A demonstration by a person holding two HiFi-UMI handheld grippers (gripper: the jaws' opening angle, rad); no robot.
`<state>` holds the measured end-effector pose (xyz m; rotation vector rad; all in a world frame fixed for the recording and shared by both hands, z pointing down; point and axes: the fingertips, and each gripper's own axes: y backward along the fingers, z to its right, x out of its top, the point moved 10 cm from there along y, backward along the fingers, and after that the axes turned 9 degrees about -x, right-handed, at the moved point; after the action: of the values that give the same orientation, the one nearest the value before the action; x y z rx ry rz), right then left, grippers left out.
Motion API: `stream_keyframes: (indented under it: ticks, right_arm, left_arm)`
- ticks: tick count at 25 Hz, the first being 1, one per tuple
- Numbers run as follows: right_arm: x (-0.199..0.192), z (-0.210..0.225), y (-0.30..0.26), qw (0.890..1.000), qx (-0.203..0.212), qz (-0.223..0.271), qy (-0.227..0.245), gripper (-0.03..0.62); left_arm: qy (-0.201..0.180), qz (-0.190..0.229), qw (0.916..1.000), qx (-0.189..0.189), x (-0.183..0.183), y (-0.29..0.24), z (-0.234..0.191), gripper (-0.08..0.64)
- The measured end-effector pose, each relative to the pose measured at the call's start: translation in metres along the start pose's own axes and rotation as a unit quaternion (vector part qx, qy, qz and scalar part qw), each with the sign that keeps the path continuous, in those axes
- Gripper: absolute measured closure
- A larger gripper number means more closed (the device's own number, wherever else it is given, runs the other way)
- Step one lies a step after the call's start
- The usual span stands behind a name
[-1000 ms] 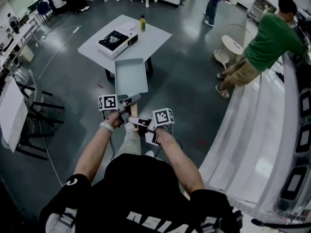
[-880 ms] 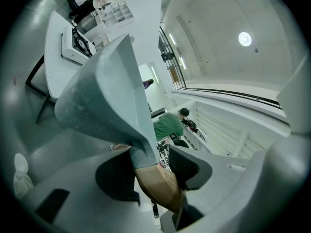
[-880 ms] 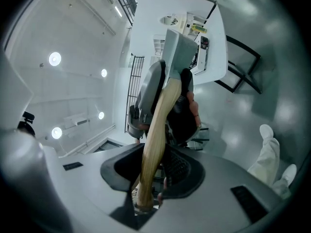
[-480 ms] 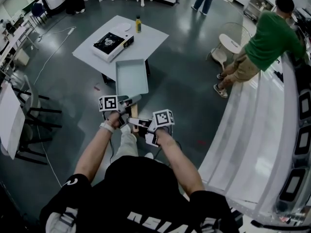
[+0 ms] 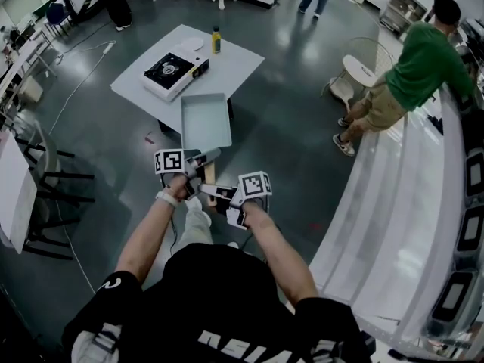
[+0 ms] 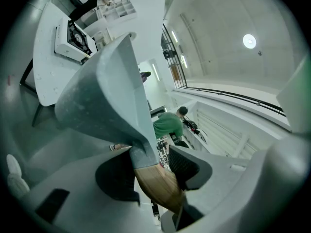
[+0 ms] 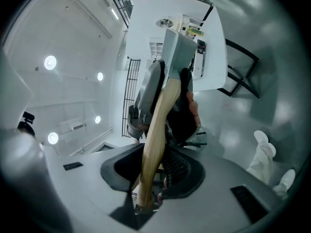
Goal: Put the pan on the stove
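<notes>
I carry a grey rectangular pan [image 5: 205, 121] by its wooden handle [image 5: 208, 174], level above the floor. My left gripper [image 5: 200, 160] is shut on the handle close to the pan body, and my right gripper [image 5: 212, 191] is shut on the handle's tail end. In the left gripper view the pan [image 6: 107, 96] rears up from the handle [image 6: 158, 188] between the pads of the left gripper [image 6: 150, 174]. The right gripper [image 7: 155, 174] clamps the handle [image 7: 155, 125]. The black-and-white portable stove [image 5: 172, 70] sits on a white table [image 5: 231, 60] just beyond the pan.
A bottle [image 5: 215, 39] and a white plate [image 5: 198, 42] stand behind the stove. A person in green [image 5: 412, 70] leans on the long white counter [image 5: 408, 203] at right beside a round stool [image 5: 359, 70]. Dark chairs [image 5: 53, 172] stand at left.
The table with the stove has drifted slightly left and nearer in the head view. Both grippers keep their hold on the handle.
</notes>
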<state>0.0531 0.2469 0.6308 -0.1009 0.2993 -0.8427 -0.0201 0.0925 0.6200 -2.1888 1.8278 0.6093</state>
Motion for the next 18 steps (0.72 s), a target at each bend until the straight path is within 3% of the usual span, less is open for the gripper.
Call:
stream_keyframes:
  ticks: [6, 9, 11, 15, 18]
  right_arm:
    - [0.027, 0.004, -0.019, 1.0, -0.001, 0.002, -0.011, 0.495]
    - [0.041, 0.005, -0.027, 1.0, -0.01, 0.004, -0.011, 0.497]
    - [0.052, 0.006, -0.034, 1.0, -0.007, 0.006, -0.007, 0.497]
    - [0.071, 0.008, -0.043, 1.0, -0.018, 0.011, -0.011, 0.497]
    - [0.087, 0.01, -0.051, 0.999, -0.033, 0.017, -0.006, 0.497]
  left_arm:
    - [0.003, -0.002, 1.0, -0.007, 0.031, 0.0, -0.017, 0.38]
    - [-0.015, -0.01, 0.9997, 0.016, 0.049, 0.004, -0.027, 0.38]
    - [-0.006, -0.01, 0.9998, 0.018, 0.059, 0.004, -0.032, 0.38]
    - [0.036, -0.003, 0.9977, -0.058, 0.074, -0.011, -0.034, 0.38]
    - [0.029, -0.01, 0.9988, -0.039, 0.093, -0.008, -0.046, 0.38]
